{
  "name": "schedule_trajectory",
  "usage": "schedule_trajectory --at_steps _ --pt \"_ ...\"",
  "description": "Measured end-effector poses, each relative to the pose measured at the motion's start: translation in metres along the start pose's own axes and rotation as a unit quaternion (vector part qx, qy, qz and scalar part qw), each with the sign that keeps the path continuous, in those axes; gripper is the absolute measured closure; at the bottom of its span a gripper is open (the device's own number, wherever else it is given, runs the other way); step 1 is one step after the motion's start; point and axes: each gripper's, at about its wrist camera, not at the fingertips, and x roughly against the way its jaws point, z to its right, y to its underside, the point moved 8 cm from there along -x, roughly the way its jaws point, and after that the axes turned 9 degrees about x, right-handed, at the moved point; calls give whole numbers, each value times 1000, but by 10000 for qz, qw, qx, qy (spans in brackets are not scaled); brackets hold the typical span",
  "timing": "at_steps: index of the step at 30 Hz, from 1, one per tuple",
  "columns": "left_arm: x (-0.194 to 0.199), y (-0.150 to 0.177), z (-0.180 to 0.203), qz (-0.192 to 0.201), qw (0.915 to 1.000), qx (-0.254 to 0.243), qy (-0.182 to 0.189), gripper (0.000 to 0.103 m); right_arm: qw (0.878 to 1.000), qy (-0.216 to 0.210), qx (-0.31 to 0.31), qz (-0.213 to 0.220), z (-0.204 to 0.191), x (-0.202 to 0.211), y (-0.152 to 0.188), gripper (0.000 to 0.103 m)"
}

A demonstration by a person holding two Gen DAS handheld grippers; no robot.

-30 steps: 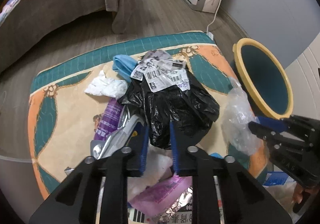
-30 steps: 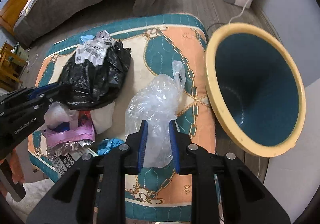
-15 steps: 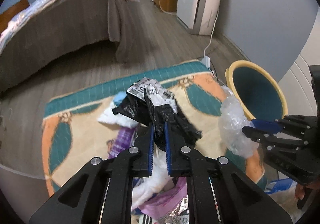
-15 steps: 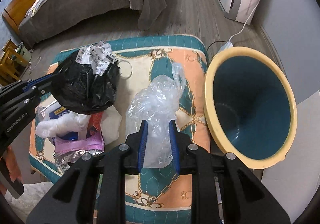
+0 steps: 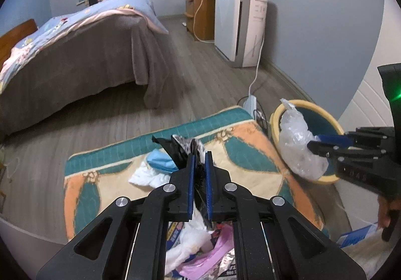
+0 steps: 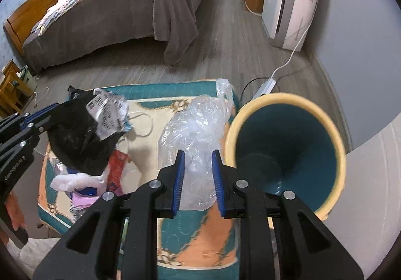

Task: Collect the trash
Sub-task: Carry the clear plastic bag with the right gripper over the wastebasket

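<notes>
My left gripper (image 5: 199, 157) is shut on a black plastic bag (image 6: 77, 139) with white shipping labels and holds it lifted above the patterned mat (image 5: 100, 179). My right gripper (image 6: 198, 157) is shut on a crumpled clear plastic bag (image 6: 198, 129), held up beside the rim of the yellow bin with a teal inside (image 6: 288, 152). In the left wrist view the clear bag (image 5: 298, 147) hangs against the bin's near rim (image 5: 274, 119). Loose trash stays on the mat: a blue mask (image 5: 160, 162), white tissue (image 5: 147, 177), pink and foil wrappers (image 5: 210, 257).
A bed with a brown blanket (image 5: 75, 54) stands at the back left. A white air purifier (image 5: 238, 27) stands by the wall, its cord running to a power strip (image 6: 265, 87) on the wood floor behind the bin. A red wrapper (image 6: 117, 162) lies on the mat.
Both grippers have risen with their bags. The left one shut on the black bag and lifted it off the mat. The clear bag has moved toward the bin's rim.
</notes>
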Motion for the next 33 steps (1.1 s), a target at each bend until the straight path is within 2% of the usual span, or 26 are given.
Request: schedule_trajectory --at_steps 9,13,17,25,31,33 --pt "18 -11 16 318 9994 -130 45 95 9998 163 -10 116 44 25 -8 81" --pt "28 -19 33 464 9986 -152 201 95 9995 237 -136 178 74 36 -7 81" --pt "30 -25 64 543 9971 -390 353 95 9988 211 -411 163 104 36 -1 81" --pt "4 -20 150 264 9922 -831 895 95 9952 204 -954 -126 162 15 22 81" --pt "-24 -10 205 67 9868 -1205 1081 95 9924 281 -1109 -446 176 -5 36 81" --pt "-36 -8 214 12 9865 -1275 1031 95 9922 309 -1094 -517 177 -9 39 81"
